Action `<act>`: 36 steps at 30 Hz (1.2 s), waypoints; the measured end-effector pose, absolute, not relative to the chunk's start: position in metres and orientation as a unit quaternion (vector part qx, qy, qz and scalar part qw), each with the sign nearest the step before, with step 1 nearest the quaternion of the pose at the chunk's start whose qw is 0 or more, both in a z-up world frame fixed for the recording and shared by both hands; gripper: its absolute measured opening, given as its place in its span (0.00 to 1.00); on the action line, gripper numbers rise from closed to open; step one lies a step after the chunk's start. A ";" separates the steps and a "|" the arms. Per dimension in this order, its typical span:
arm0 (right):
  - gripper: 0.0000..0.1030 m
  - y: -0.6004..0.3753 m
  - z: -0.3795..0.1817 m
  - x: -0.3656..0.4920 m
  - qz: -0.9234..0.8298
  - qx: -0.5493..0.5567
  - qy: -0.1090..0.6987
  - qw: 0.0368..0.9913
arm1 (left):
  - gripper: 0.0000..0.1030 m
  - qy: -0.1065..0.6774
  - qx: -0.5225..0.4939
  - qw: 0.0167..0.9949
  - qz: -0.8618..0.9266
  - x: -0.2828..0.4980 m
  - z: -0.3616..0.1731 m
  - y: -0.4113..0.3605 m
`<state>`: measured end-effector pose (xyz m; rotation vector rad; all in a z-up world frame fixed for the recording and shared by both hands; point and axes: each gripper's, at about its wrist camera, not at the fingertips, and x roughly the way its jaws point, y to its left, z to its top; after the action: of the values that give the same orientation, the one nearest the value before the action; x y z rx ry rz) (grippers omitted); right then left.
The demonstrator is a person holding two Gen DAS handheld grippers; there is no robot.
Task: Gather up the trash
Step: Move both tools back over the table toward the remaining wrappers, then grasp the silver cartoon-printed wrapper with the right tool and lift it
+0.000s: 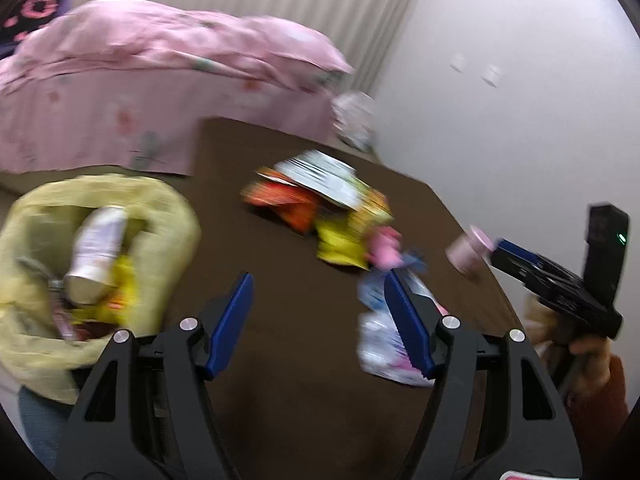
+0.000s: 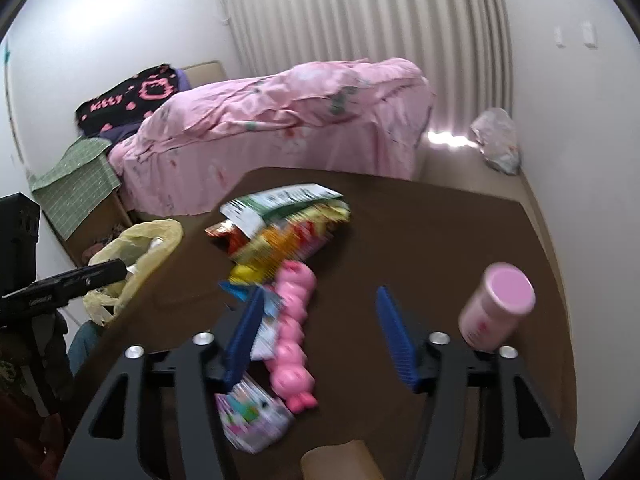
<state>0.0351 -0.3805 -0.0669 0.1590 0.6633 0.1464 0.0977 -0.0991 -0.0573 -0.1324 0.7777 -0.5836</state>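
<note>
On the dark brown table point(image 1: 224, 168) lies a heap of snack wrappers point(image 1: 320, 200) point(image 2: 280, 224). A yellow plastic bag point(image 1: 168, 216) point(image 2: 160, 236) hangs open at the table's left edge, with a white can point(image 1: 100, 248) and wrappers inside. My left gripper point(image 1: 320, 320) is open over bare table, and a white-pink wrapper point(image 1: 376, 348) lies by its right finger. My right gripper point(image 2: 320, 336) point(image 1: 500, 250) is open and empty. A pink moulded piece point(image 2: 294, 320) lies under it. A pink cup point(image 2: 496, 304) point(image 1: 468, 252) stands tilted to its right.
A bed with a pink cover point(image 2: 280, 120) stands behind the table. A green-cloth box point(image 2: 76, 184) sits to the left, and a white plastic bag point(image 2: 496, 140) lies on the floor by the wall. A cardboard tube point(image 2: 340, 456) lies at the table's near edge.
</note>
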 end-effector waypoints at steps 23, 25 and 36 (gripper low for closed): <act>0.57 -0.282 -0.136 0.007 0.244 0.023 0.440 0.864 | 0.62 0.418 -0.078 0.881 -0.207 0.102 -0.077 -0.081; 0.57 -0.270 -0.138 -0.001 0.233 0.000 0.436 0.869 | 0.62 0.420 -0.084 0.880 -0.207 0.103 -0.078 -0.079; 0.57 -0.269 -0.140 -0.011 0.218 -0.007 0.434 0.874 | 0.62 0.424 -0.076 0.875 -0.220 0.094 -0.083 -0.085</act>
<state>-0.0105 -0.2690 -0.1402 -0.0156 0.9059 0.4556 0.0941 -0.0845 -0.0832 -0.1584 0.8861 -0.4596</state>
